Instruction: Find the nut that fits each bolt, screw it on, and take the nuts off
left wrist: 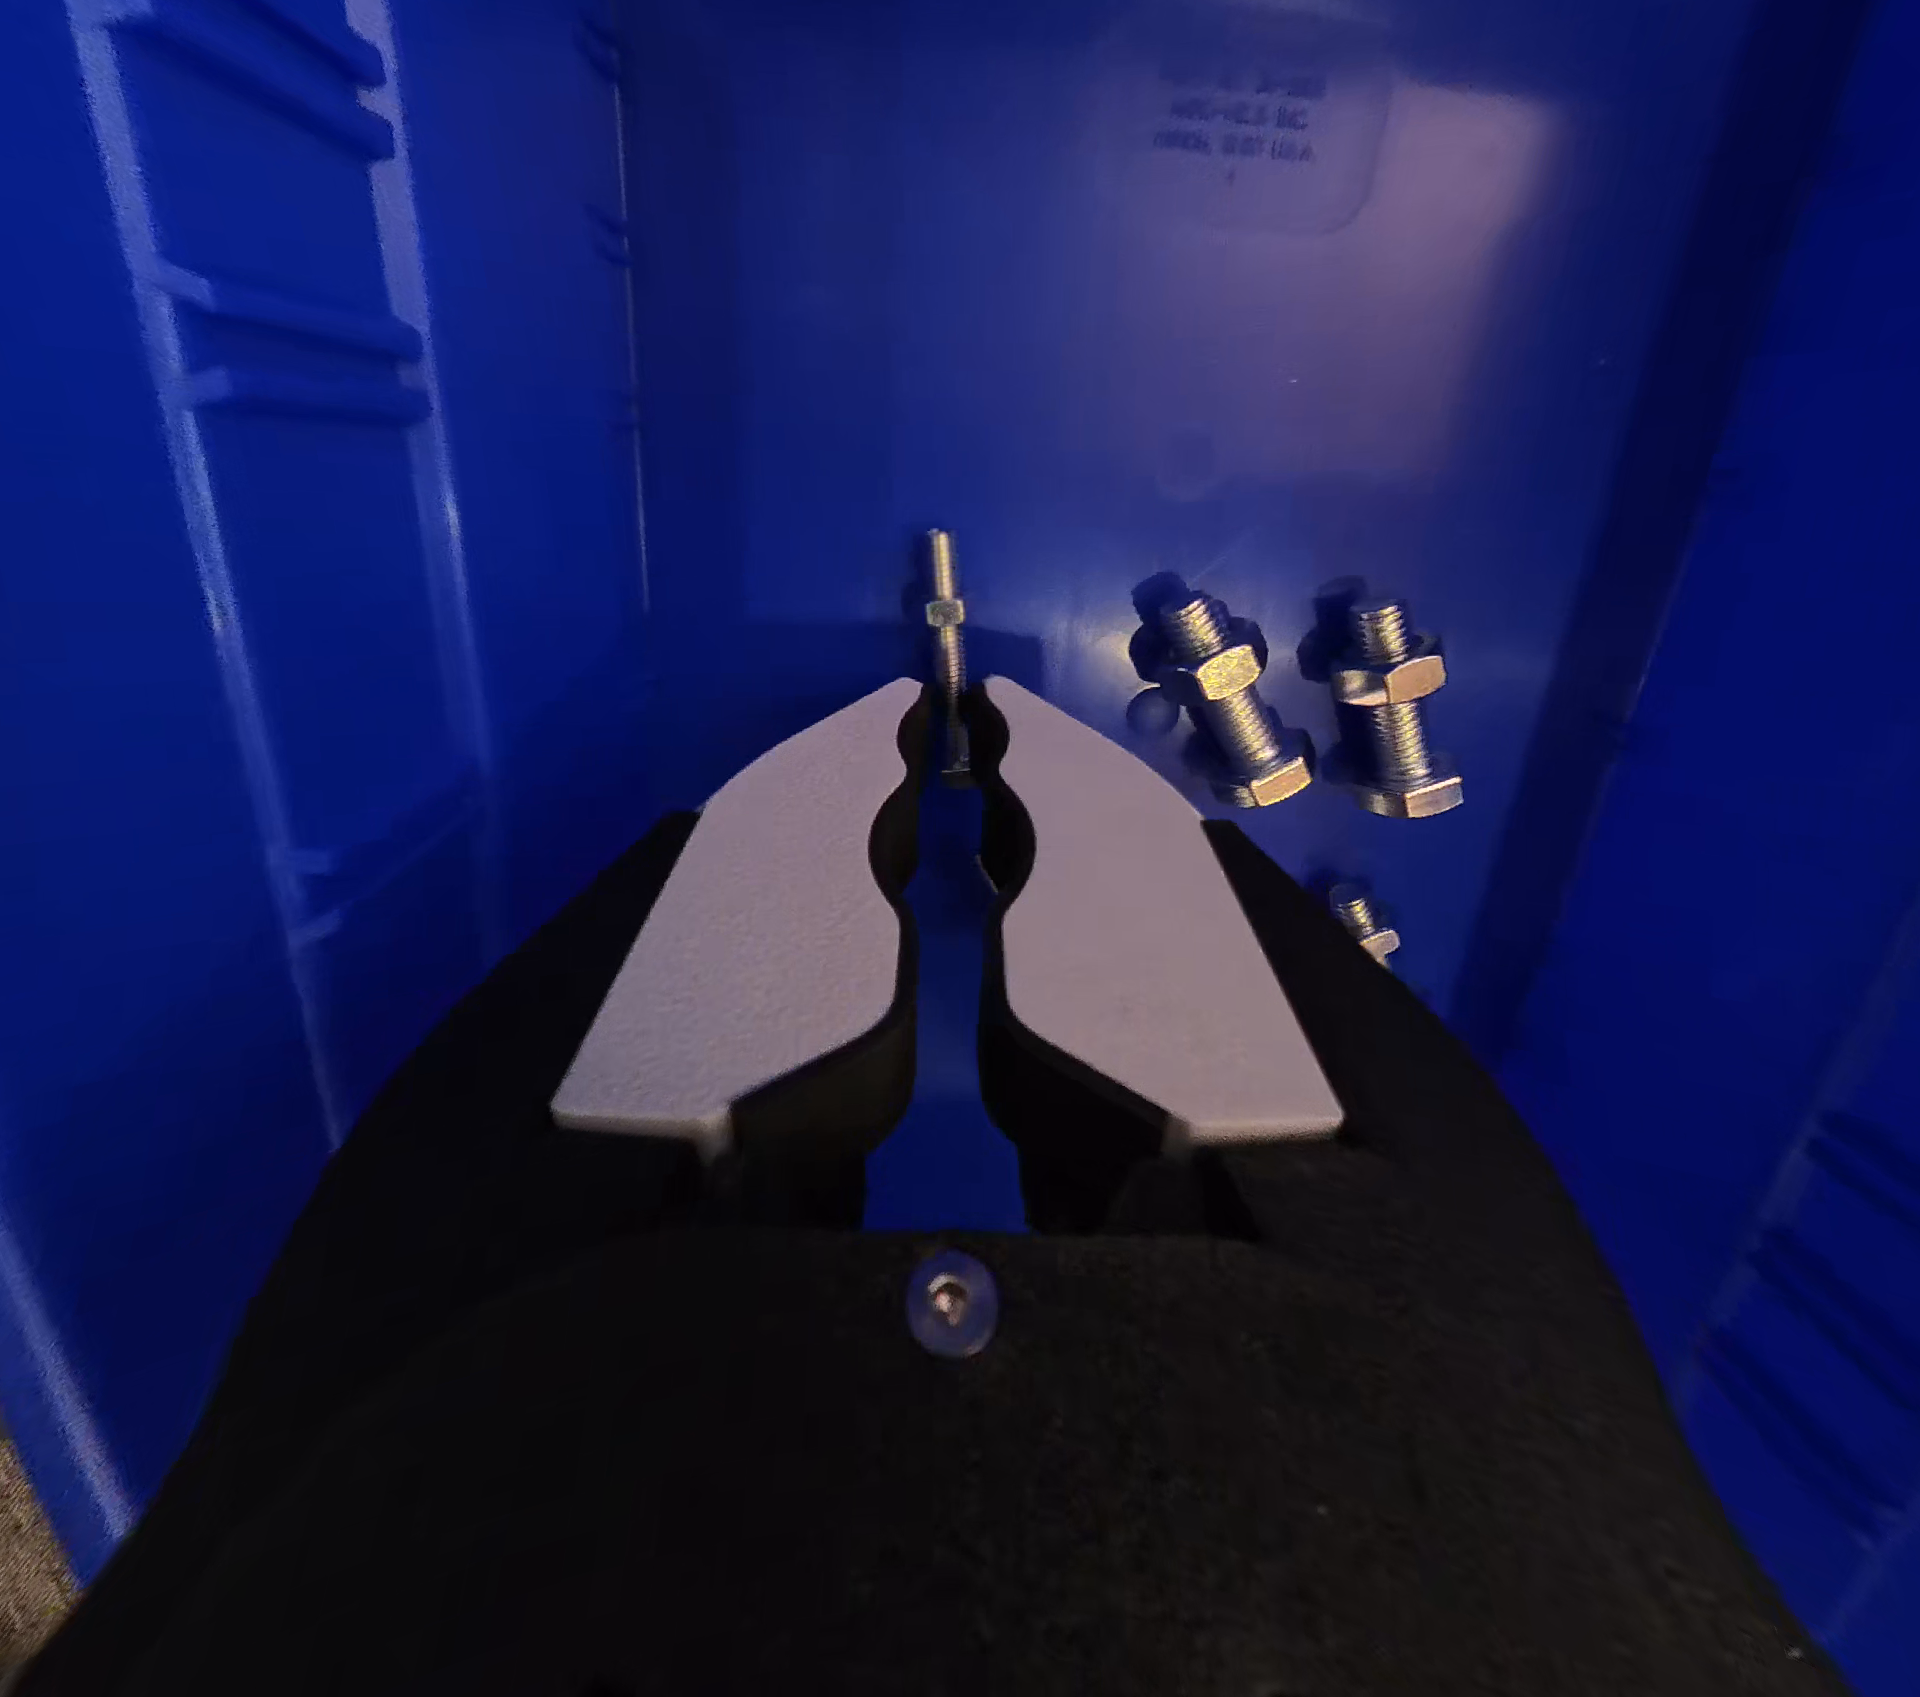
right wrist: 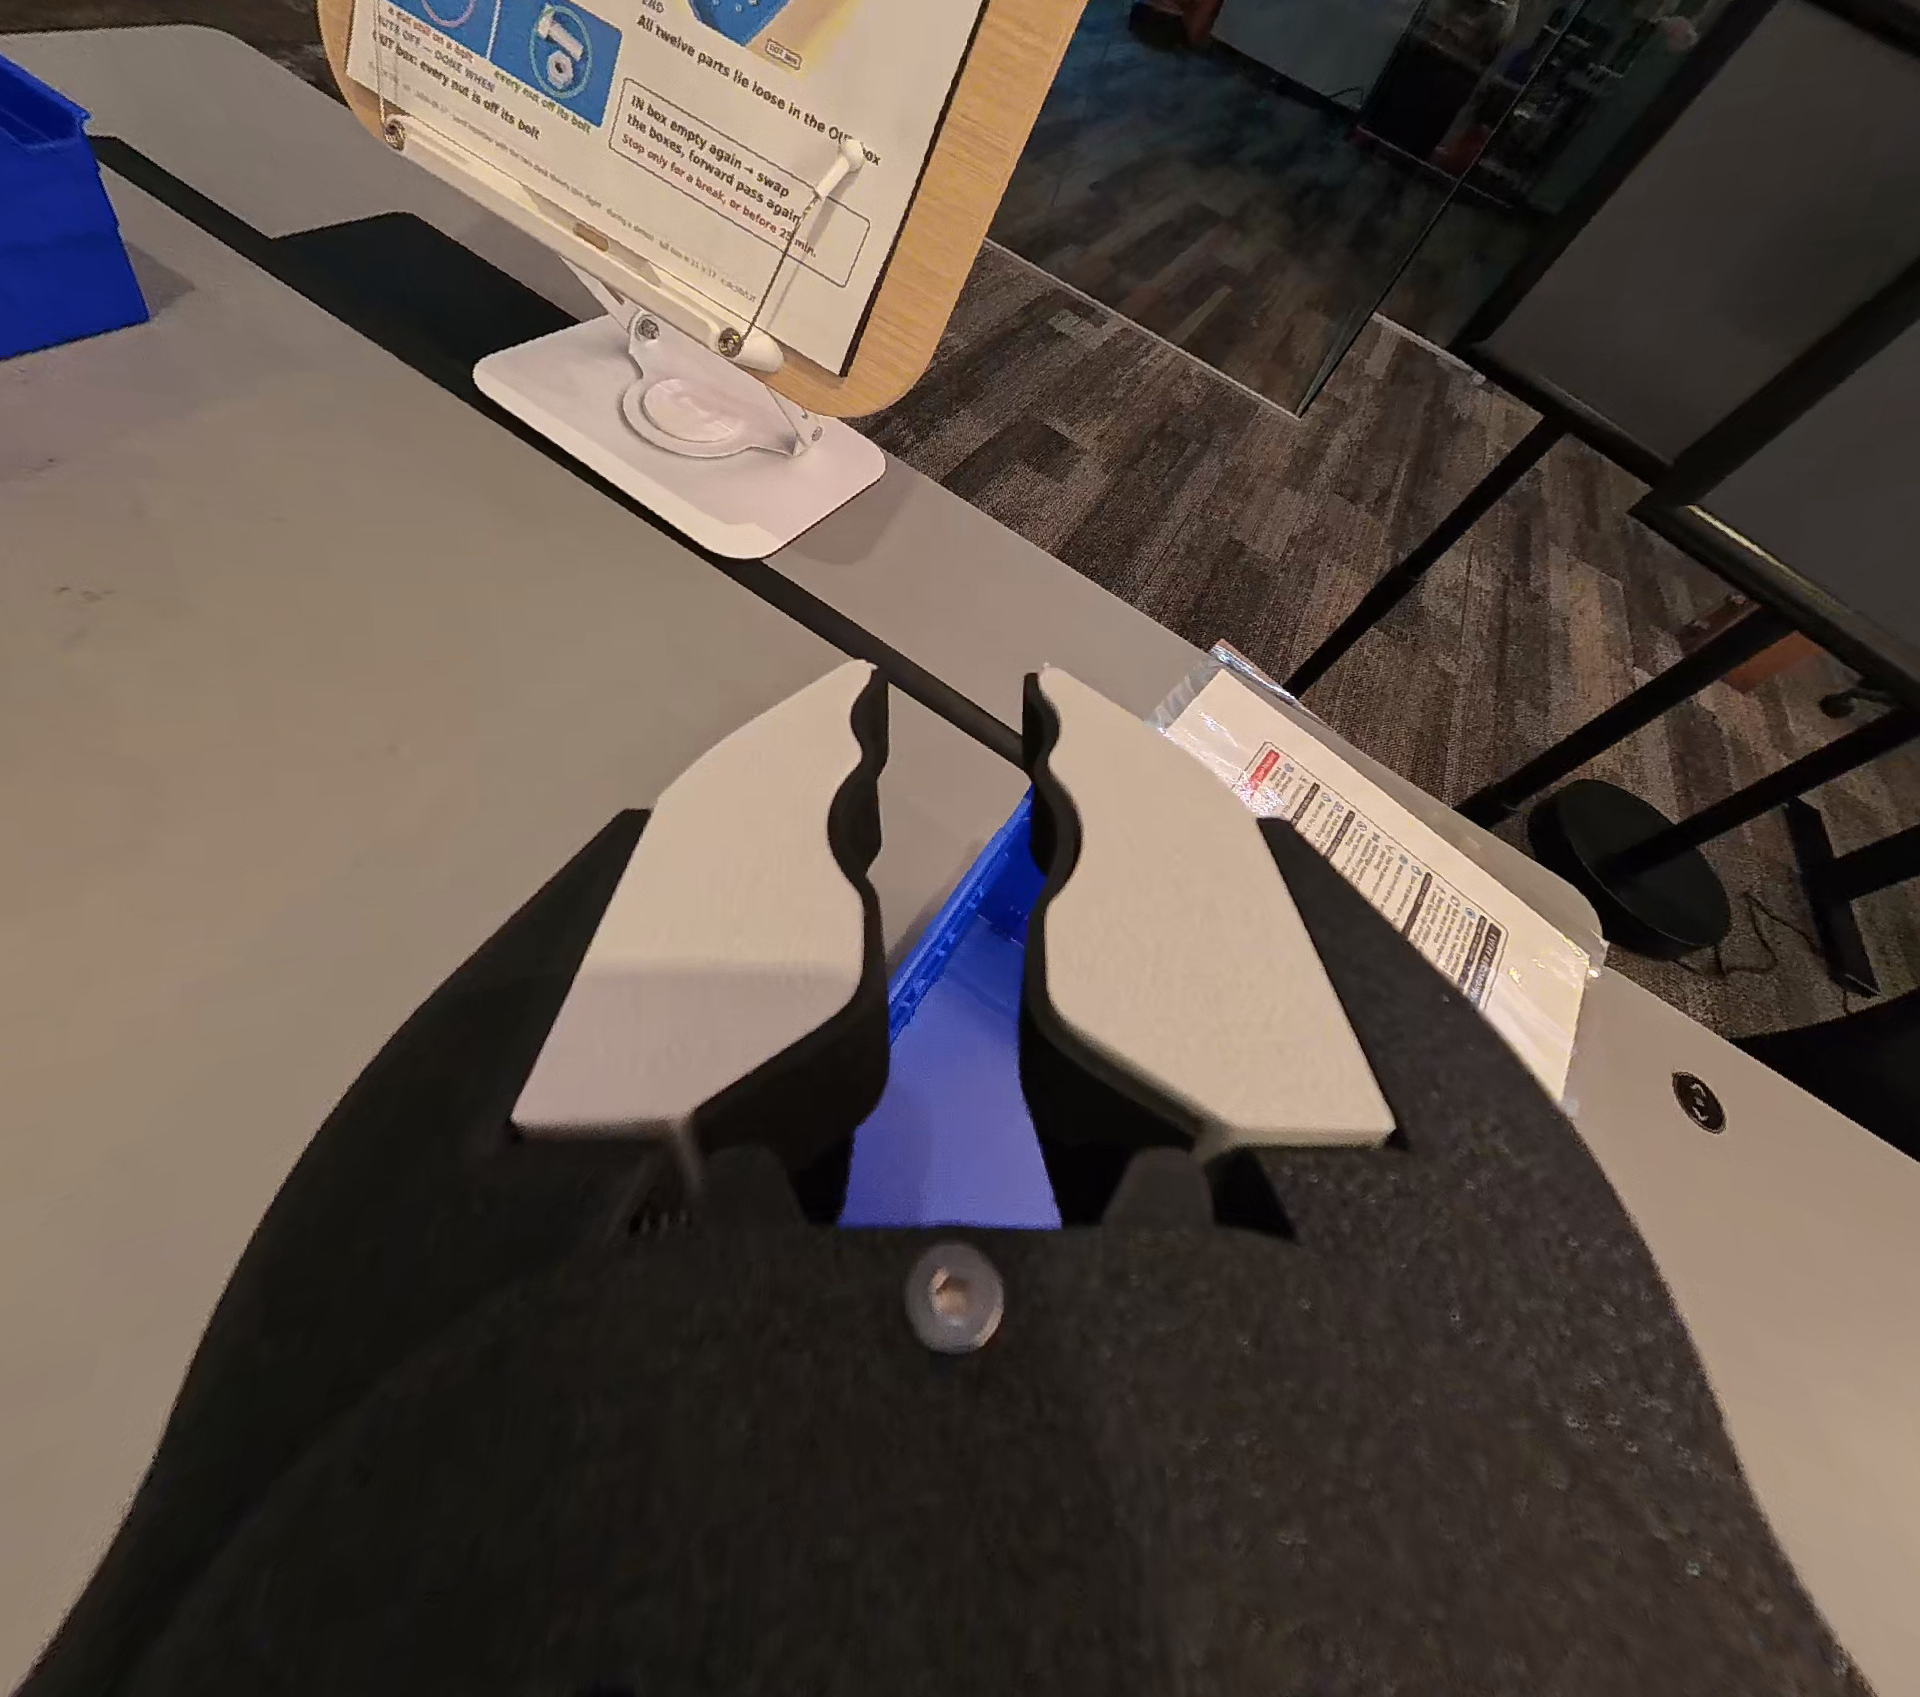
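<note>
Inside the blue bin (left wrist: 1247, 297): we reach the left gripper (left wrist: 951, 697) down to the floor, where the fastened pairs lie.
Left fingers: we hold them clenched on the thin bolt (left wrist: 945, 639), near its head, so the threaded end and its small nut (left wrist: 943, 611) stand clear beyond the tips for the other gripper to work.
Thin bolt: it points away from the camera, roughly in line with the fingers; we cannot tell whether it is lifted off the bin floor.
Two thick bolts (left wrist: 1320, 712): they lie just to the right, side by side, each with a nut (left wrist: 1387, 679) on its shank; we judge them waiting their turn.
Fourth bolt (left wrist: 1363, 920): partly hidden behind the left gripper's edge.
Right gripper (right wrist: 956, 691): we keep its fingers released, gripping nothing, above the grey bench (right wrist: 260, 712) and a bin rim (right wrist: 966, 899), likely ready to take the small nut.
Instruction sheet (right wrist: 675, 37): it stands on a white stand (right wrist: 686, 432) at the far edge of the bench, facing us for reference.
</note>
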Tool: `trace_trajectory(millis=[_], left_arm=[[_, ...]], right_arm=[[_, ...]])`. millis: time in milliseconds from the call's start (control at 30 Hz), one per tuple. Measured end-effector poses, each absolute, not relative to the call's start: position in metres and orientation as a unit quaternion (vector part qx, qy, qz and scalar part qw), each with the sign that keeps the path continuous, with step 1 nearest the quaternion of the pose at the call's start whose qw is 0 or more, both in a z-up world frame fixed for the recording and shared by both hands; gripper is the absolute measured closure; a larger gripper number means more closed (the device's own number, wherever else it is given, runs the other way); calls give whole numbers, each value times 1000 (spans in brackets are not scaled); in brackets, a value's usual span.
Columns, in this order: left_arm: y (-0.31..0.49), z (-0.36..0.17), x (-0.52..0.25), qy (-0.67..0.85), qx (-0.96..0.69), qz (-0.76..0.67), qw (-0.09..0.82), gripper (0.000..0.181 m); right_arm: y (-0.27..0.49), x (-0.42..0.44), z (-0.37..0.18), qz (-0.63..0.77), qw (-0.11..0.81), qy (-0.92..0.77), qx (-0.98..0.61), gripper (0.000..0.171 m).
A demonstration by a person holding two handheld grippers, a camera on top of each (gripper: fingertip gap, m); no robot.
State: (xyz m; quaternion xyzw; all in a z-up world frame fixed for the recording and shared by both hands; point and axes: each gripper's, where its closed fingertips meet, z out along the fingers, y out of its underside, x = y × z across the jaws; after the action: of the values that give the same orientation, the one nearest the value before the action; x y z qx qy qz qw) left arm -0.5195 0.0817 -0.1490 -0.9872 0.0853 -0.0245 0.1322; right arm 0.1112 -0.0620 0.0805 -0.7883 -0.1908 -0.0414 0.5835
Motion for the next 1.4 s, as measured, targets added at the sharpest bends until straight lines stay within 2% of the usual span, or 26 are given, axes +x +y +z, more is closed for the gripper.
trace_trajectory(millis=[167,267,333,467,567,633,767,900,1233,1400], left_arm=[[82,-140,-526,89,-985,-25,144,176],[86,-98,-524,80,-971,-57,219,176],[92,-53,-507,107,-940,-95,310,176],[70,42,-418,254,-819,-238,457,176],[22,93,-332,368,-698,-359,498,176],[-13,109,-279,424,-630,-414,502,177],[-74,106,-193,483,-547,-499,467,177],[-109,81,-146,524,-530,-496,445,177],[-126,88,-138,522,-506,-509,460,177],[-127,84,-136,527,-507,-505,458,177]], right_arm=[[-62,112,82,-47,585,-194,-786,148],[-62,110,83,-51,588,-199,-783,148],[-62,106,86,-52,594,-204,-777,148],[-59,79,85,-27,601,-245,-761,148],[-64,29,86,51,606,-299,-736,148],[-77,-20,96,143,620,-336,-694,148],[-108,-99,118,285,656,-367,-594,148],[-120,-127,125,333,672,-358,-555,148],[-117,-133,109,403,617,-354,-576,149],[-120,-140,103,447,585,-355,-576,161]])
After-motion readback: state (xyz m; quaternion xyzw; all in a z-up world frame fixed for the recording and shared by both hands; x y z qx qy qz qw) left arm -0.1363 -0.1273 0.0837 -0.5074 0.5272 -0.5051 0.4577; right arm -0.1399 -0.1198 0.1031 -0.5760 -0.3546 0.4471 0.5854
